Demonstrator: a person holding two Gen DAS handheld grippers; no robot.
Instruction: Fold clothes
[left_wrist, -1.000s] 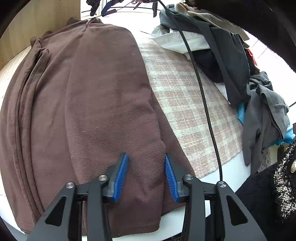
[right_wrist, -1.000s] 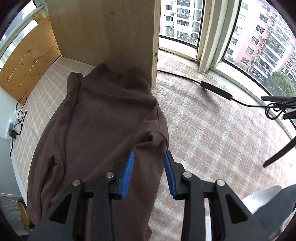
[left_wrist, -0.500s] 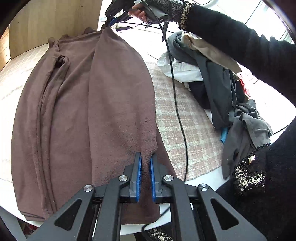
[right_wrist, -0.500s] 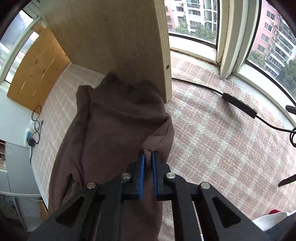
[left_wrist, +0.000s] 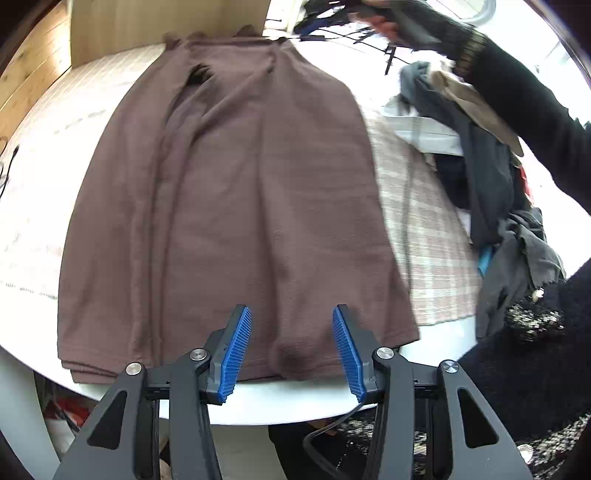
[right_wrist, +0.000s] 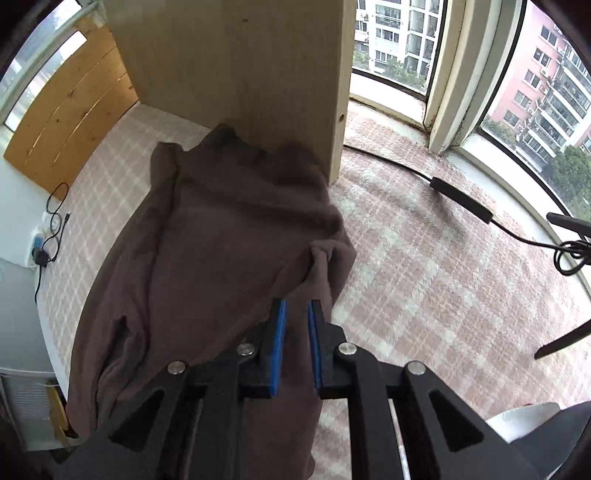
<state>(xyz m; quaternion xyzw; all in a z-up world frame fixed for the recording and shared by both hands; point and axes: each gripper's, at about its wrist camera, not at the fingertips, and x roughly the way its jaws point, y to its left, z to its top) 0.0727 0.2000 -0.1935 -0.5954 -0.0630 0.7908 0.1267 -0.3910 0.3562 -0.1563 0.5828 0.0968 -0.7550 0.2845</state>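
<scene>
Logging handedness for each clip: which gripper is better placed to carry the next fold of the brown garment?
Probably the right gripper: its jaws look shut on the brown garment's far corner. The left gripper hangs open over the near hem, holding nothing.

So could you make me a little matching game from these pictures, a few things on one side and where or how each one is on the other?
Things:
1. left gripper
2. right gripper
3. brown garment
4. pile of dark clothes

States:
A. heaped to the right of the brown garment
B. spread flat on the checked cloth
C. open above the near hem
D. shut on a fold of fabric

Pairs: 1-C, 2-D, 3-B, 4-A
</scene>
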